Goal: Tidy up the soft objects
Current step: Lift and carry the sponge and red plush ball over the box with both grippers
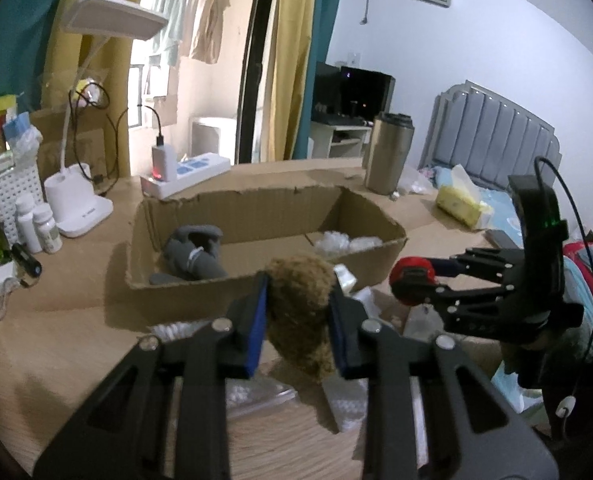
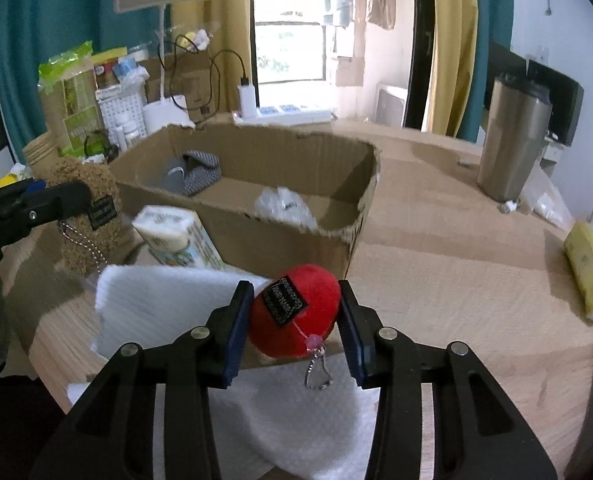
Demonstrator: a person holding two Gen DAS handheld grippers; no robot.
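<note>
Left of centre in the left wrist view, the brown plush is clamped between the pads of the left gripper, clear of the table. At lower centre of the right wrist view, the red plush is squeezed by the right gripper. The box, upper centre, already contains a grey item. Each toy is best carried above the torn rim, lowered inside, and only then released; dangling chains may snag.

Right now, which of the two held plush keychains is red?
The red plush in the right gripper; the left gripper holds a brown fuzzy one.
</note>
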